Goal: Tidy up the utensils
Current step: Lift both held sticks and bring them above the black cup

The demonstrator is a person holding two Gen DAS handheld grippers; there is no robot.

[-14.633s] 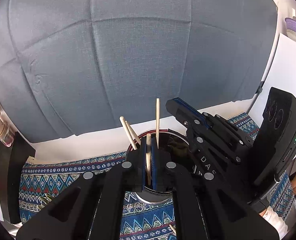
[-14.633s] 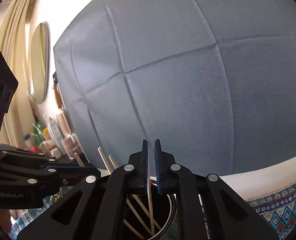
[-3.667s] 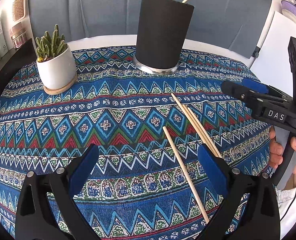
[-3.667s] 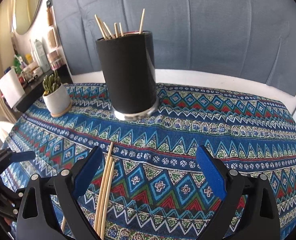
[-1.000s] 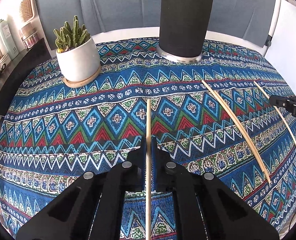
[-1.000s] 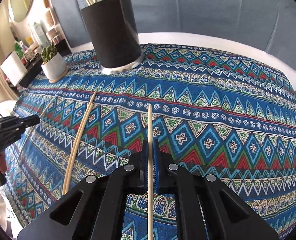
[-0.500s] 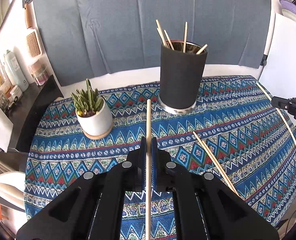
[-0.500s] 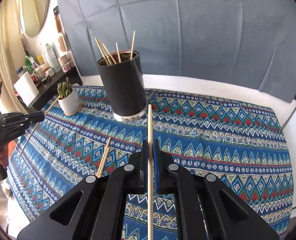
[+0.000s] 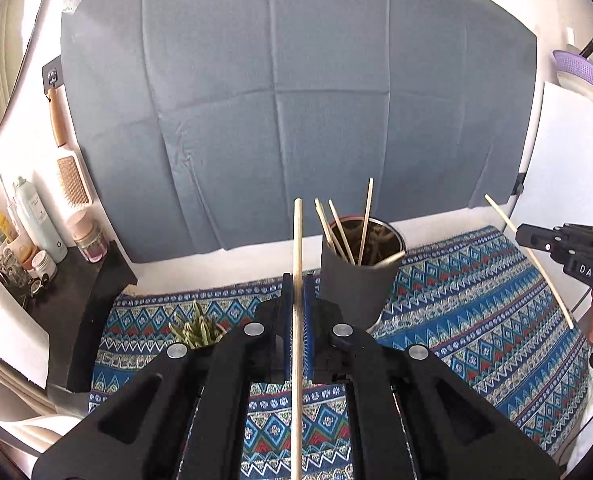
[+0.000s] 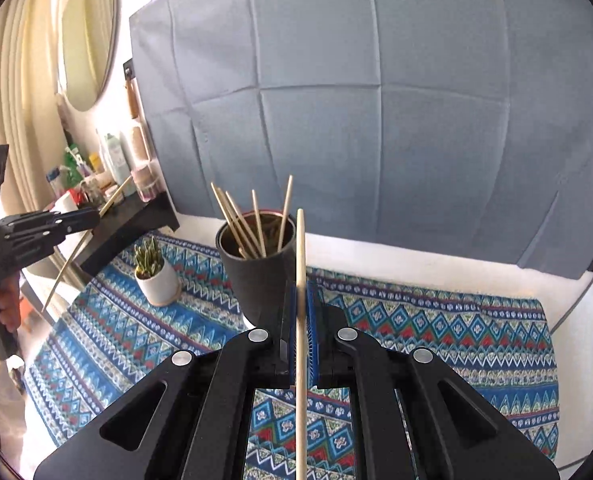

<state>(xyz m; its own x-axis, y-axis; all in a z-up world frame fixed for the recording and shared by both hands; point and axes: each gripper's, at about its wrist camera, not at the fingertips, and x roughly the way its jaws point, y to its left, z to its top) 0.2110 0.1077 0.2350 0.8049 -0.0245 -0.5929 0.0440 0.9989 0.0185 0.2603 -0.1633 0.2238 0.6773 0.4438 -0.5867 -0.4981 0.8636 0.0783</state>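
My left gripper [image 9: 296,280] is shut on a wooden chopstick [image 9: 297,240] that points up and forward, held high above the table. The black holder cup [image 9: 352,284] with several chopsticks in it stands just right of it. My right gripper [image 10: 301,292] is shut on another wooden chopstick [image 10: 300,248], also lifted, with the black holder cup [image 10: 256,276] just to its left. Each gripper shows in the other view: the right gripper [image 9: 532,236] with its chopstick [image 9: 536,264], the left gripper [image 10: 84,216] with its chopstick [image 10: 80,248].
A small cactus in a white pot [image 10: 156,276] stands left of the cup; only its green top [image 9: 196,328] shows in the left wrist view. The patterned blue tablecloth [image 10: 436,320] covers the table. A dark shelf [image 9: 80,284] with bottles is at the left. A grey backdrop [image 9: 296,100] hangs behind.
Both grippers have risen higher with their chopsticks and moved closer to the cup, so I see down into its mouth. The chopsticks left on the cloth are out of view.
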